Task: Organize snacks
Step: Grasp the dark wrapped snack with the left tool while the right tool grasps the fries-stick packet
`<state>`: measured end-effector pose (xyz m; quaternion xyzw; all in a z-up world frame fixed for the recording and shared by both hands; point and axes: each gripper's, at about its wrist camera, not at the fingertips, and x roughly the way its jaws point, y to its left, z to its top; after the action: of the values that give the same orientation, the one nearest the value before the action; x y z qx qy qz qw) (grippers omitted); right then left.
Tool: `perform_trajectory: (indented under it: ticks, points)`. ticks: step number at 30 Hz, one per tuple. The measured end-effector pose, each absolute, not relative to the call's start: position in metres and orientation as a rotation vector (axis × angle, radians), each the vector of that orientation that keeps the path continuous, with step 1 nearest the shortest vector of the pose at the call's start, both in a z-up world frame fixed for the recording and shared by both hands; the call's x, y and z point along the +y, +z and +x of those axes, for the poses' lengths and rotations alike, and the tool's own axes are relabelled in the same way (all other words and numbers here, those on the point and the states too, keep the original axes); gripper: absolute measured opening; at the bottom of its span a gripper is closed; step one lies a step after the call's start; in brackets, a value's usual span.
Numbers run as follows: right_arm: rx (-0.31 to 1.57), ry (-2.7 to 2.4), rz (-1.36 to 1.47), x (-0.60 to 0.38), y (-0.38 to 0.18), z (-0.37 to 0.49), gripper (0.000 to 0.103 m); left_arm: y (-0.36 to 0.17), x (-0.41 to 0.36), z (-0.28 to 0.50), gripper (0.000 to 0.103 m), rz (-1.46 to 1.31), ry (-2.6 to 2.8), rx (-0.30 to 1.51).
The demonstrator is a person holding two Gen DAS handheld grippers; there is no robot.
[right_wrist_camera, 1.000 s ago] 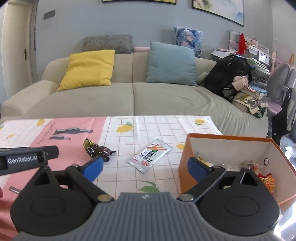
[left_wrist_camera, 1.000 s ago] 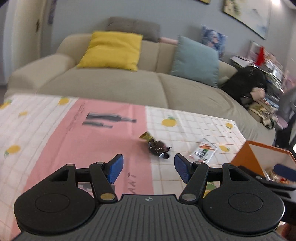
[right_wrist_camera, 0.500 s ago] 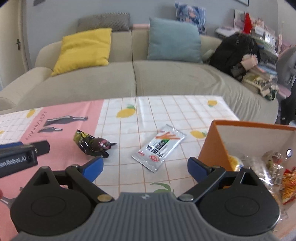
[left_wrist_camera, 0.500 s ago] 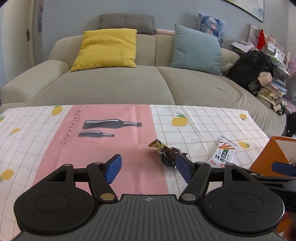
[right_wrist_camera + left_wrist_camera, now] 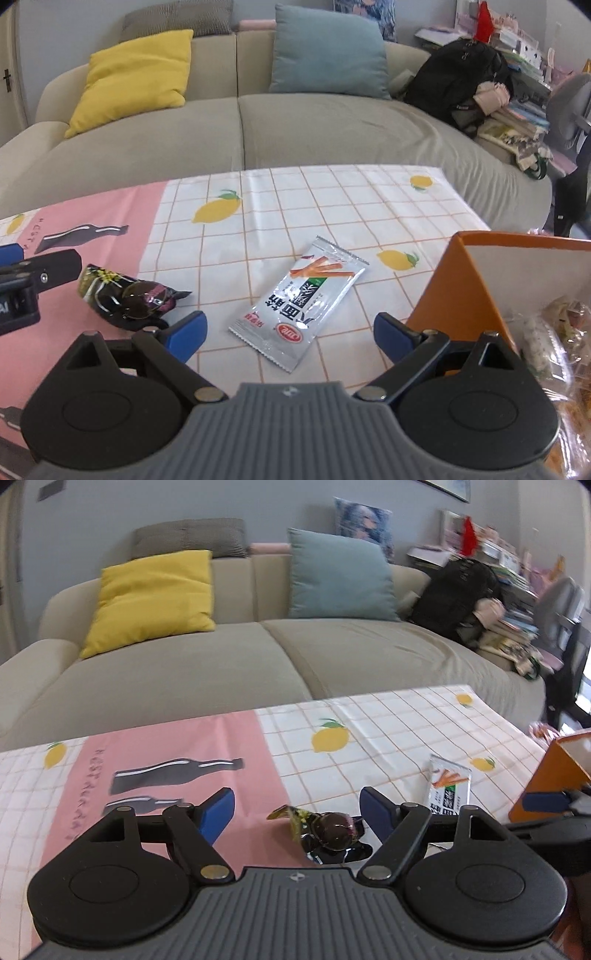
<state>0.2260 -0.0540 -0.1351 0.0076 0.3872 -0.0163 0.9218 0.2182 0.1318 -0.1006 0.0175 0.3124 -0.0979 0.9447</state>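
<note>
A dark crinkly candy wrapper (image 5: 328, 832) lies on the desk (image 5: 388, 738) between the spread fingers of the left gripper (image 5: 297, 808), nearer its right finger. It looks light, soft and slippery; pinching the bulging middle seems safer than the twisted ends. Just ahead of the wide-open right gripper (image 5: 290, 328) lies a flat silver snack packet (image 5: 301, 301), thin and floppy, likely hard to lift off the cloth. Right of that gripper stands an orange box (image 5: 447, 291), already holding several wrapped snacks.
</note>
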Motion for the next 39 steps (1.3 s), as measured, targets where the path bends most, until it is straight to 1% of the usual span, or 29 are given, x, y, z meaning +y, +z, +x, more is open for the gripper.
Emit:
perform_trajectory:
  ticks: [4,6,10,13,17,19,21,26,28,29,31,32,33,34,36,39]
  points:
    - [0.815,-0.035,0.034,-0.056,-0.144,0.241,0.092,-0.113,0.129,0.233,0.09,0.063,-0.24,0.711]
    - [0.821,-0.032,0.031,-0.056,-0.148,0.246,0.09,-0.12,0.131,0.237,0.09,0.024,-0.239,0.743]
    - [0.833,-0.03,0.028,-0.053,-0.159,0.256,0.09,-0.131,0.136,0.243,0.083,-0.11,-0.25,0.796]
    - [0.838,-0.039,0.021,-0.053,-0.166,0.263,0.091,-0.138,0.134,0.248,0.08,-0.163,-0.231,0.829]
    - [0.855,-0.052,0.034,-0.055,-0.174,0.272,0.095,-0.145,0.133,0.254,0.08,-0.258,-0.192,0.84]
    - [0.863,-0.066,0.033,-0.056,-0.177,0.277,0.095,-0.148,0.134,0.257,0.079,-0.304,-0.172,0.844]
    - [0.876,-0.075,0.036,-0.057,-0.181,0.282,0.096,-0.151,0.135,0.26,0.075,-0.342,-0.157,0.85]
    - [0.91,-0.076,0.069,-0.058,-0.19,0.292,0.096,-0.162,0.131,0.267,0.071,-0.363,-0.14,0.874]
    - [0.907,-0.08,0.052,-0.057,-0.191,0.293,0.095,-0.166,0.13,0.267,0.061,-0.359,-0.143,0.884]
    - [0.905,-0.077,0.048,-0.057,-0.191,0.293,0.096,-0.166,0.129,0.265,0.059,-0.351,-0.14,0.876]
    - [0.892,-0.071,0.039,-0.057,-0.19,0.292,0.091,-0.165,0.128,0.263,0.048,-0.341,-0.145,0.873]
    - [0.886,-0.067,0.03,-0.056,-0.189,0.291,0.086,-0.165,0.128,0.262,0.045,-0.347,-0.152,0.872]
    - [0.877,-0.057,0.024,-0.055,-0.188,0.291,0.079,-0.165,0.128,0.262,0.043,-0.35,-0.155,0.875]
    - [0.875,-0.054,0.019,-0.054,-0.187,0.291,0.076,-0.165,0.127,0.261,0.042,-0.343,-0.155,0.875]
    - [0.874,-0.037,0.016,-0.053,-0.186,0.29,0.067,-0.164,0.124,0.26,0.04,-0.321,-0.154,0.873]
    - [0.877,0.004,0.005,-0.051,-0.184,0.285,0.062,-0.162,0.123,0.255,0.037,-0.295,-0.161,0.875]
